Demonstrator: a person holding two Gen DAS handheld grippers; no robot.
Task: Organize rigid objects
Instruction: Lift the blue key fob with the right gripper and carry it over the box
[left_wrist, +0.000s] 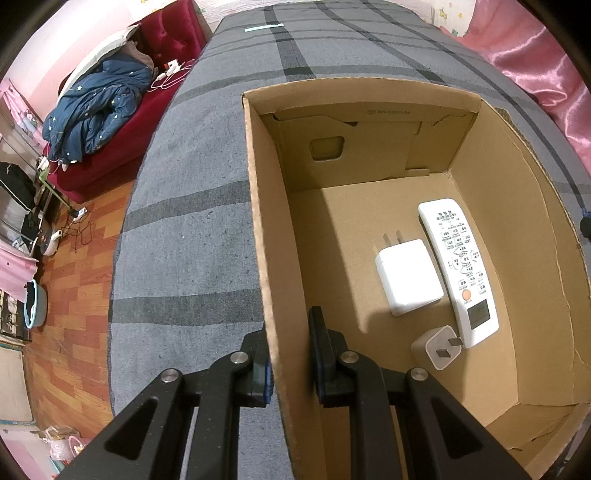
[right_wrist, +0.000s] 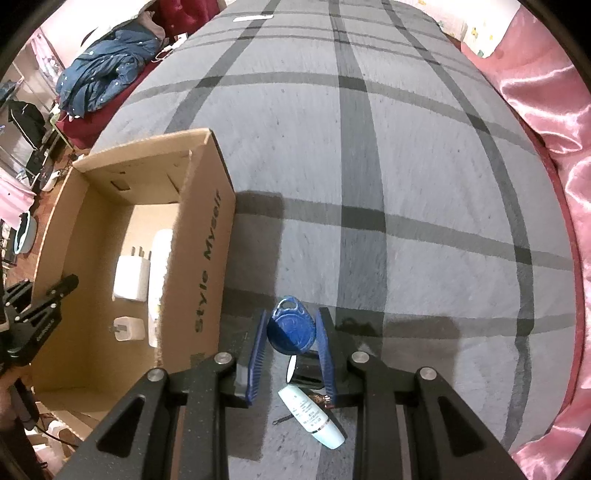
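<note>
Black gripper (right_wrist: 291, 345), blue pads (right_wrist: 258, 350)

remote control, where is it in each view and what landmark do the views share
Left wrist view: remote control lies flat on the box floor, right of centre, beside the big white charger.
Right wrist view: remote control is at the left, partly hidden behind the box wall.
Shared landmark: the cardboard box.

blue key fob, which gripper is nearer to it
Right. The right gripper holds the blue key fob between its fingers, above the grey blanket. The left gripper is clamped on the cardboard box wall, across the box from it.
</note>
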